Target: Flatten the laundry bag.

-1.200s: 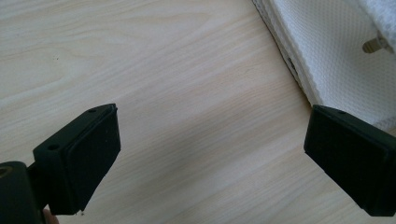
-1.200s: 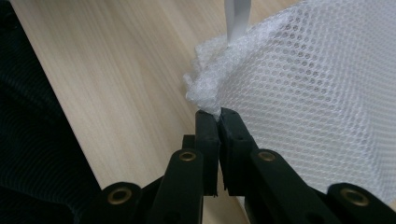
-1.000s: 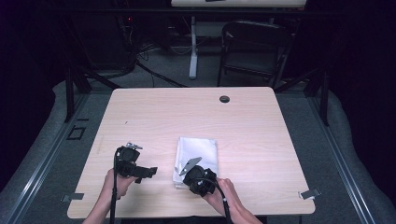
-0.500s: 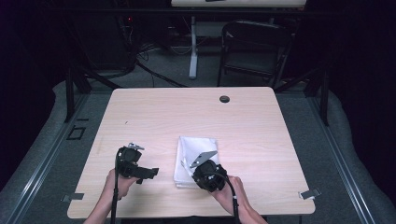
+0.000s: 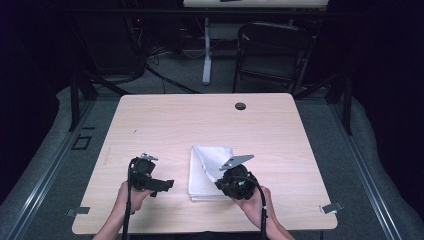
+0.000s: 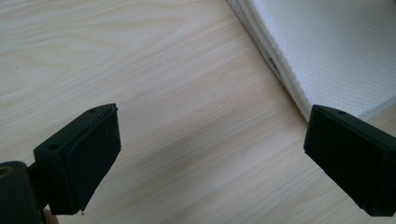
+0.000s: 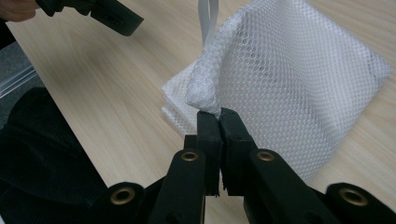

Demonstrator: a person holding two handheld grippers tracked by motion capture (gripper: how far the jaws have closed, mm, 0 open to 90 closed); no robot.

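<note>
The white mesh bag (image 5: 207, 170) lies on the pale wooden table (image 5: 180, 125), near the edge at the person's side, a little toward 5 o'clock from the middle of the table. It is folded flat, with several layers stacked at its edge (image 6: 280, 74).

The right hand-held gripper (image 7: 218, 116) has its jaws pressed together on one corner of the mesh bag, and this corner is lifted from the table while the rest of the bag rests on the wood. In the high view the right hand-held gripper (image 5: 235, 181) stands at 4 o'clock of the bag, touching it.

The left hand-held gripper (image 5: 150, 180) is at 9 o'clock of the bag, just beside it and apart from it. Its jaws stand wide open over bare wood, with nothing between them.

A small dark round hole (image 5: 240, 106) is in the table at the far side, at 12 o'clock.
</note>
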